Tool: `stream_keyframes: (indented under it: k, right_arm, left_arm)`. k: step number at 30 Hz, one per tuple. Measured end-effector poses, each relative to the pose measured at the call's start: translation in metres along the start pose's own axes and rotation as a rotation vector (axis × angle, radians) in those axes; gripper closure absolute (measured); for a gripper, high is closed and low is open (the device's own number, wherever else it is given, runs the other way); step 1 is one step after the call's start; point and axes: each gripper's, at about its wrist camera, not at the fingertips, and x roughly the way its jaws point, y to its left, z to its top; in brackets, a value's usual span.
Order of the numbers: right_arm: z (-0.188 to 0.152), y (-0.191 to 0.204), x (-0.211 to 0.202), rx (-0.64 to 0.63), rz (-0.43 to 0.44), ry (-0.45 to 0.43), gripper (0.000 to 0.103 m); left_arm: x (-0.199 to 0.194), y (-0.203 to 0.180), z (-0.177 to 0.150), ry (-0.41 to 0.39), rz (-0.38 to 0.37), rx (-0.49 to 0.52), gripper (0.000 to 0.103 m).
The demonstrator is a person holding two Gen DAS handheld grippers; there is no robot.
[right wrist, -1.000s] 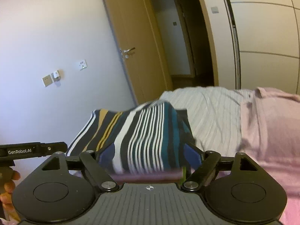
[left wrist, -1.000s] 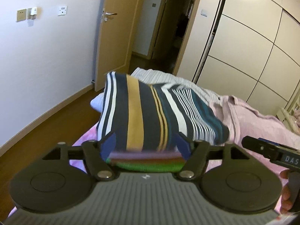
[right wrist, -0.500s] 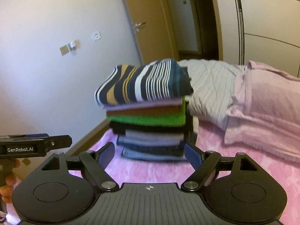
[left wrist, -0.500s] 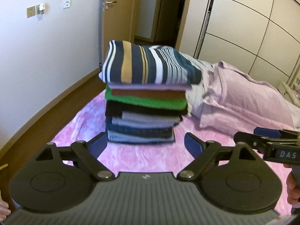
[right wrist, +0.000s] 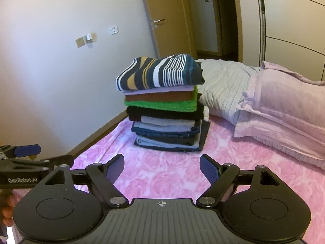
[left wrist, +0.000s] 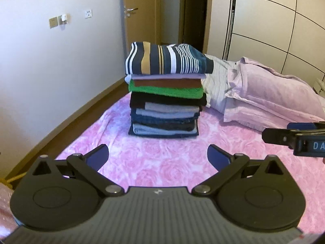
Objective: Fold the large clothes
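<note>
Blue-padded left gripper (left wrist: 158,157) opening wide and right gripper (right wrist: 161,166) spread, both empty, well short of the tall stack of folded clothes (left wrist: 165,99) on the pink floral bedspread (left wrist: 162,160) (soft, floppy, top-heavy; grip folded edges).

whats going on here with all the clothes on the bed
A person is folding clothes with a handheld claw in each hand. Folded garments form one stack on the pink floral bedspread, with a striped top as its top layer. Neither claw holds anything: the left claw has its jaws opening over bare bedspread, and the right claw is open too, both short of the stack. A pink pillow lies beside it.
</note>
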Motion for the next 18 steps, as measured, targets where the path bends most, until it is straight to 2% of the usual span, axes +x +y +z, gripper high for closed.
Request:
stream_keyframes:
  k: [8, 18]
  right_arm:
    - [-0.019, 0.005, -0.023, -0.038, 0.021, 0.023, 0.025]
    - [-0.034, 0.006, -0.025, -0.042, 0.034, 0.054, 0.025]
  left_arm:
    - [-0.022, -0.003, -0.015, 0.009, -0.003, -0.047, 0.001]
    - [-0.028, -0.006, -0.022, 0.033, -0.025, -0.065, 0.001]
